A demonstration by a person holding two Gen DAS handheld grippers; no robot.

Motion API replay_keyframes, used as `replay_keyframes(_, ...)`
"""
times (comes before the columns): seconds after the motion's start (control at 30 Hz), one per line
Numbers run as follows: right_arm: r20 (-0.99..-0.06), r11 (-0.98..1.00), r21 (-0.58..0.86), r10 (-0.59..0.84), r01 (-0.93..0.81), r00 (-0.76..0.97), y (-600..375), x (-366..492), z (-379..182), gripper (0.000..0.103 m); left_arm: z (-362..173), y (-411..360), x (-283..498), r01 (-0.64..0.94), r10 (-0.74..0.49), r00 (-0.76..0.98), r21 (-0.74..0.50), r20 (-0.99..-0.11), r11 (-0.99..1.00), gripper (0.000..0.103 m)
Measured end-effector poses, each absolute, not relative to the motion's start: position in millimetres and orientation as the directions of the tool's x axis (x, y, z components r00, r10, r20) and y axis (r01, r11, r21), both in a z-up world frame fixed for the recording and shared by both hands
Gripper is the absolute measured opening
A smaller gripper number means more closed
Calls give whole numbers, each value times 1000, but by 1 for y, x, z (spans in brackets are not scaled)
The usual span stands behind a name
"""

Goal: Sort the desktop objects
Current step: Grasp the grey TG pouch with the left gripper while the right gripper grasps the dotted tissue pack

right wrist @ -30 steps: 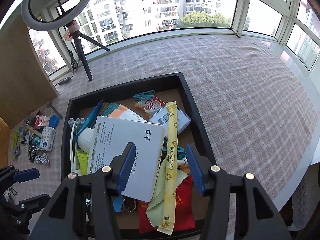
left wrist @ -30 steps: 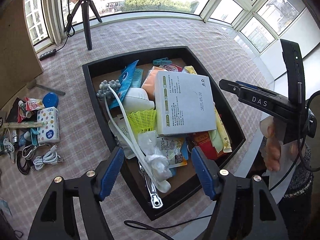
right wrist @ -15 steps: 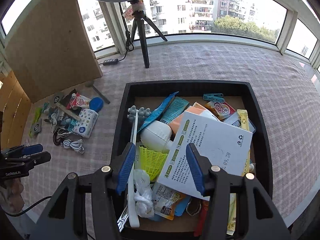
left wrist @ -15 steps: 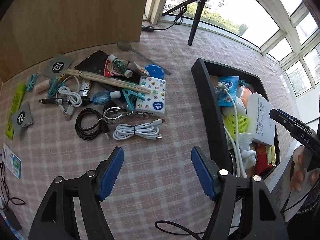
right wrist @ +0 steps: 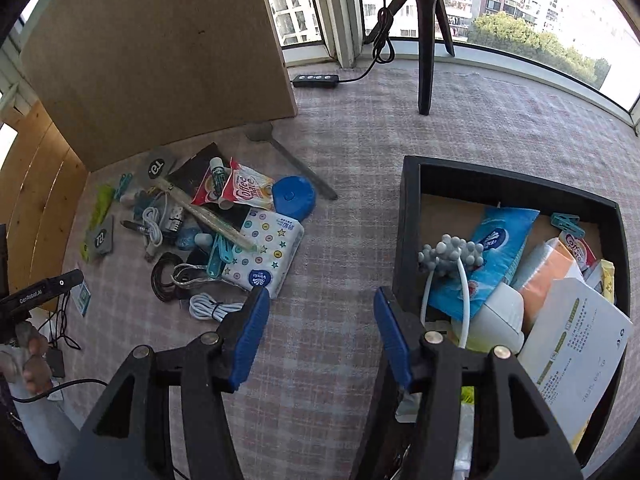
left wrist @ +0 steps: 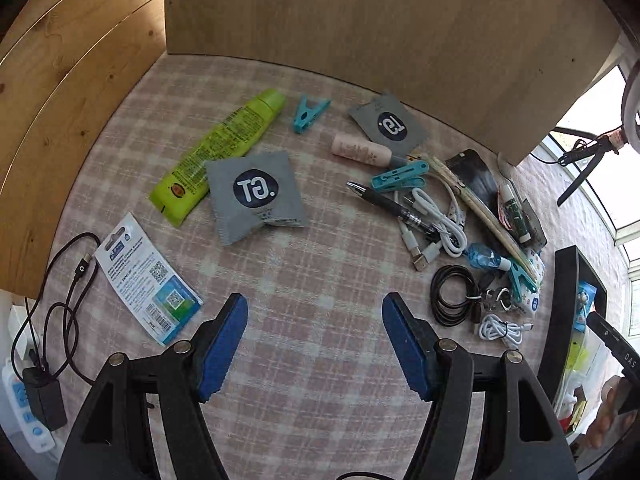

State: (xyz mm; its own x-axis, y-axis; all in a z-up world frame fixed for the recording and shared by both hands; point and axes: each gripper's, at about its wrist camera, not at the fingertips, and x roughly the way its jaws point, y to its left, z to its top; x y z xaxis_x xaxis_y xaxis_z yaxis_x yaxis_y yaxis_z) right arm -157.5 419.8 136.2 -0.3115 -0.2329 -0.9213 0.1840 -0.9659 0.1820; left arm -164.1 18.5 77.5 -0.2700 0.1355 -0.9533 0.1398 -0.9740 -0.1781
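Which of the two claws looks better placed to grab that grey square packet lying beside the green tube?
The left claw, probably: it hangs open just short of the grey packet. The right claw sits by the black tray.

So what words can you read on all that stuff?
"GT." on the grey sachet, mirrored.
"DAS" on the right claw's black body, seen from the left wrist view.
"GenRobot.AI" on the left claw's body, seen from the right wrist view.
"Vinda" on the dotted tissue pack.
"Coffee" on the red and white sachet.
White box, green tube, card: too small.
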Motion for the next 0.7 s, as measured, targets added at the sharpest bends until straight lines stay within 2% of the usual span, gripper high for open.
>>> replay_keyframes(0.3,-941,-959,275,-282,64,-185,382,-213,89,54,53,-24,-185,234,135,-241,-193,-961,-953,67)
replay_keyframes(0.7,-970,-980,194,-198,38,-143,350,-233,65,54,28,-33,-204,280,159,-213,-216,-964,-935,67)
